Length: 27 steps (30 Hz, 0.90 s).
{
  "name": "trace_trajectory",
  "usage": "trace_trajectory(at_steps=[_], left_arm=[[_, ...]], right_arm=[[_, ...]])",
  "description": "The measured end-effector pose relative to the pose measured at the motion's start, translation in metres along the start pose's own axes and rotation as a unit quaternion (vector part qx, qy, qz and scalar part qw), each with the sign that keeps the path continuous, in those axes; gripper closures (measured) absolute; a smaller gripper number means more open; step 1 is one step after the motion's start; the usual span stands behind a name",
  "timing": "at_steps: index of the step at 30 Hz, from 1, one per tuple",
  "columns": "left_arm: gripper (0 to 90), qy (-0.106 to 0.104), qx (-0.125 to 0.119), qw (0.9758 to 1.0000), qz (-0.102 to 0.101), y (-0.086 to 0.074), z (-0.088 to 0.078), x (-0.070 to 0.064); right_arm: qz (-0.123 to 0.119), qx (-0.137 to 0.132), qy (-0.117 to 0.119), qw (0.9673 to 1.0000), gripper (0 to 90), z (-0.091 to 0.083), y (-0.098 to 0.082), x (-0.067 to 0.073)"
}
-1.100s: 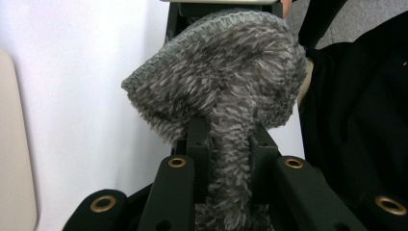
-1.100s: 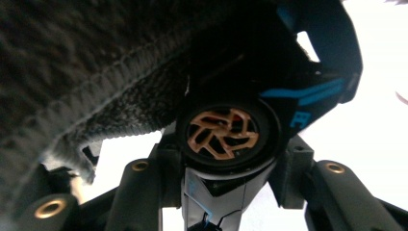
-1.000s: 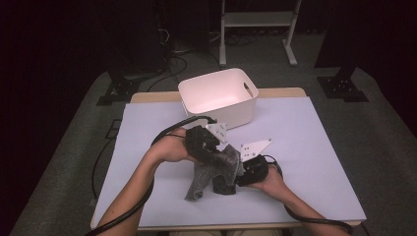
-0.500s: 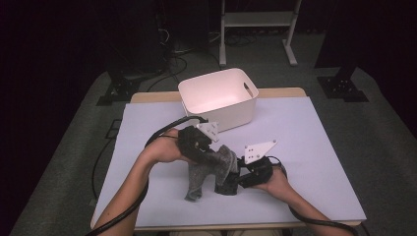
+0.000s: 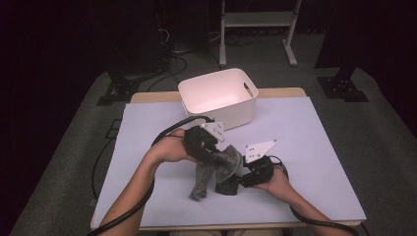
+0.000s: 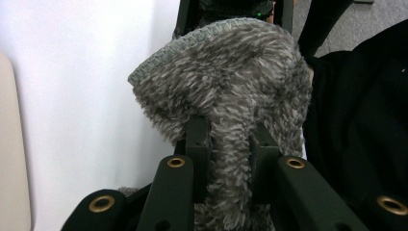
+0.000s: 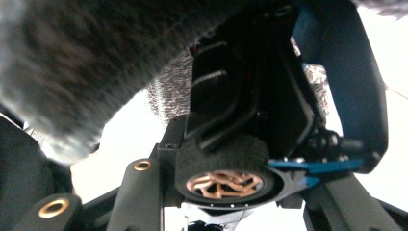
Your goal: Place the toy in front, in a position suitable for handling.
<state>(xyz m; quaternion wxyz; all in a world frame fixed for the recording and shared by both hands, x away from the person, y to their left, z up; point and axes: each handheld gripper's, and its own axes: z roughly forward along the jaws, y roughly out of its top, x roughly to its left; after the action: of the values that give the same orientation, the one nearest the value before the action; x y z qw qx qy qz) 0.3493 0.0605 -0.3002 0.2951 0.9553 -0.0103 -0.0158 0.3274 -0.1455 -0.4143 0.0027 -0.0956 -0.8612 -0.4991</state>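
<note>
Moved: left claw [image 5: 212, 153] went a little toward the toy car [image 5: 227, 187]; right claw [image 5: 242, 181] stayed.
Left claw: pinched shut on fuzzy grey cloth [image 6: 226, 96].
Right claw: gripping toy car above worktop [image 5: 314, 147].
Cloth: soft, light, floppy; grab its knit edge.

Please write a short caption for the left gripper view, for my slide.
Left hand-held gripper shut on a fuzzy grey sock above the white table.
</note>
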Motion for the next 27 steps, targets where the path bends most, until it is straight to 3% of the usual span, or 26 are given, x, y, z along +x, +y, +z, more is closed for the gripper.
trace_trajectory(at_steps=[3, 5, 9, 16, 23, 27], left_arm=[[75.7, 0.001, 0.002, 1.0, 0.002, 0.0, 0.0, -0.001], [75.7, 0.003, 0.006, 1.0, 0.0, 0.0, -0.001, -0.002], [75.7, 0.002, 0.009, 1.0, -0.001, -0.002, -0.002, -0.002], [75.4, 0.0, 0.012, 0.9998, 0.015, 0.008, -0.004, -0.005], [75.4, -0.005, -0.011, 0.9999, -0.004, -0.005, 0.0, -0.001], [75.3, -0.01, -0.025, 0.9996, -0.006, -0.007, 0.003, -0.002]], right_arm=[[-0.001, 0.01, -0.001, 0.9999, 53.3, -0.001, 0.004, 0.001], [0.003, -0.006, 0.003, 1.0, 49.9, -0.005, 0.007, 0.001], [0.003, -0.018, 0.001, 0.9998, 55.4, -0.014, 0.009, 0.0], [-0.01, -0.023, -0.002, 0.9997, 56.3, -0.008, 0.012, 0.005], [-0.006, -0.008, -0.005, 0.9999, 56.1, -0.017, 0.01, 0.003], [-0.003, 0.004, -0.005, 1.0, 56.0, -0.022, 0.01, 0.003]])
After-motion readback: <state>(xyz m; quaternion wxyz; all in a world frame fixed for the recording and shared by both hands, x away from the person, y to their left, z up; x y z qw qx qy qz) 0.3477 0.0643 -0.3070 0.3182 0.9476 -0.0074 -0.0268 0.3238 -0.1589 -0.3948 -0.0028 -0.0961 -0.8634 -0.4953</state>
